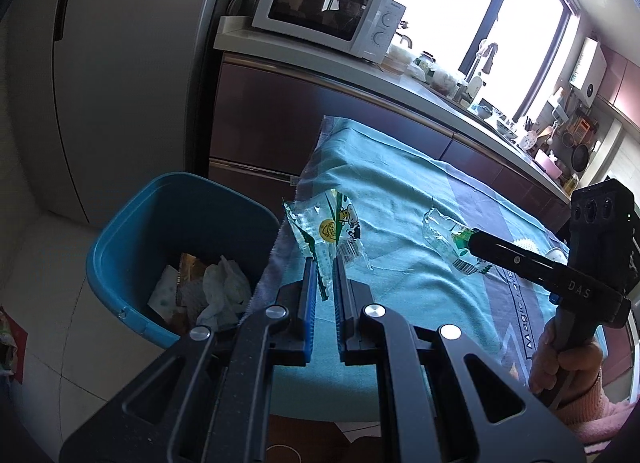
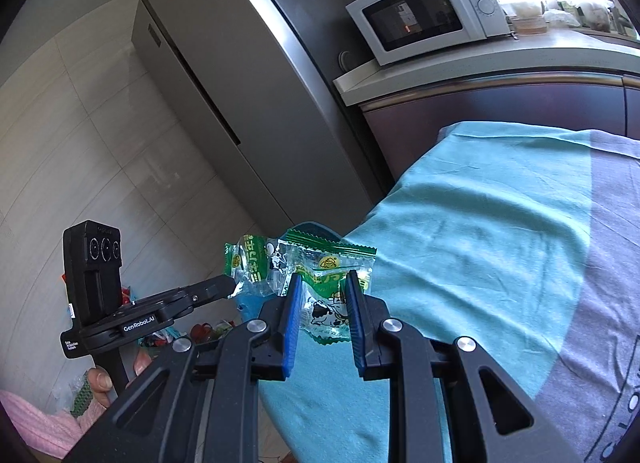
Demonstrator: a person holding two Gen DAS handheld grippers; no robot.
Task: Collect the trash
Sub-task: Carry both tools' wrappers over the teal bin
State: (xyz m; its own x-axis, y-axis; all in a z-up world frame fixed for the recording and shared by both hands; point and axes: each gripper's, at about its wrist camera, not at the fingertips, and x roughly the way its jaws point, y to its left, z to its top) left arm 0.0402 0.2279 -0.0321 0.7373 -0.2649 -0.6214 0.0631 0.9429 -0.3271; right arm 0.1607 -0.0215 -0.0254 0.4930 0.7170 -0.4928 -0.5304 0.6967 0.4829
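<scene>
A desk (image 1: 400, 199) draped in a teal and grey cloth is seen from both wrist cameras, with a blue trash bin (image 1: 120, 231) set on the floor just beside its near left corner. In the left wrist view, the left claw (image 1: 323, 263) is narrowed onto the lower edge of a clear snack wrapper (image 1: 328, 231) printed with green stripes, a yellow round logo and a small cartoon figure; the wrapper is pinched between the blue pads (image 1: 309, 283) and stands up from them, over the desk edge and right next to the bin's rim. Crumpled white tissues (image 1: 222, 291) and an orange packet are seen lying inside the bin. Farther right on the cloth, a second clear wrapper (image 1: 452, 243) with green print is gripped at its right end by the right claw (image 1: 474, 241), which is closed on it. In the right wrist view, that second wrapper (image 2: 324, 299) is seen held between the blue pads of the right claw (image 2: 322, 287), its cow cartoon hanging down between the fingers (image 2: 291, 303) above the teal cloth. Just to the left, the first wrapper (image 2: 250, 263) is seen clamped at the tip of the left claw (image 2: 232, 285), beyond the desk's corner. A white microwave (image 1: 324, 11) is seen on the kitchen counter behind, beside a tall grey refrigerator (image 2: 208, 75).
</scene>
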